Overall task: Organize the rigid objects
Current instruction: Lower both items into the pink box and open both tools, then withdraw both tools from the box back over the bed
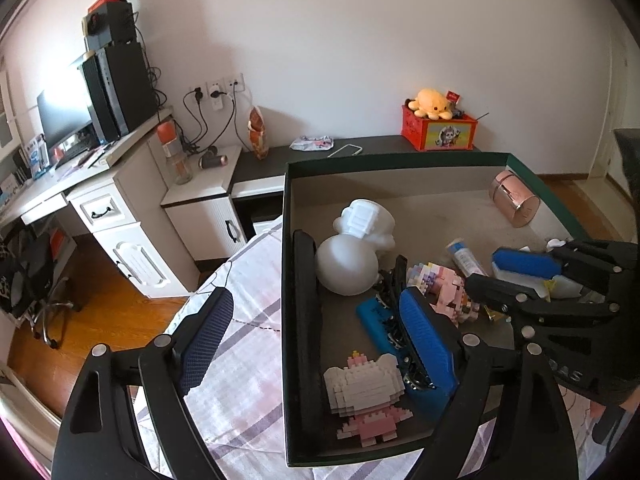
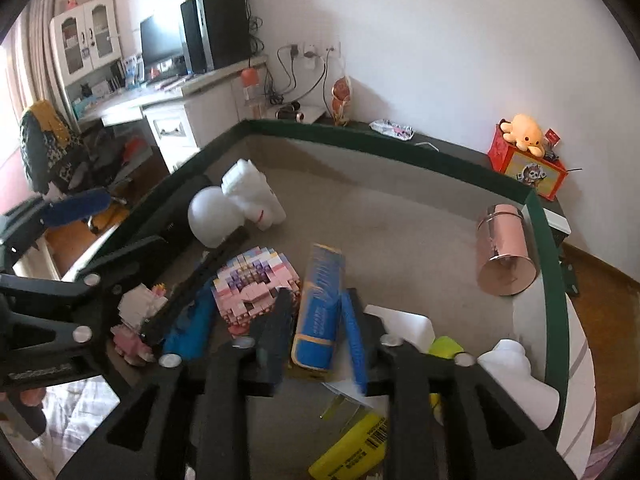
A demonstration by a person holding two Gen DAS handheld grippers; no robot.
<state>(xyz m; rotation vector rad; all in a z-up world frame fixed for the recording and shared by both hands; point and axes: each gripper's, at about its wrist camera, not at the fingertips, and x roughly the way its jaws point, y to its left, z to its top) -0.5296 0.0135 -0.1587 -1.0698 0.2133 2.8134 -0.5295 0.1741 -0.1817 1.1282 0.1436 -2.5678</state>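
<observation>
At the lower right of your left wrist view, the right gripper (image 1: 520,280) shows the letters "AS"; nothing else you see reads clearly.

glossy metallic canister (image 2: 505,254), matt white figurine (image 1: 354,258)

A yellow plush octopus (image 1: 432,103) sits on a red printed box (image 1: 438,131) against the white wall — far left, a black computer tower (image 1: 120,88) tops a white desk (image 1: 104,200).

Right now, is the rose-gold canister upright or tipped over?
Tipped: the rose-gold canister lies on its side in the box.
</observation>
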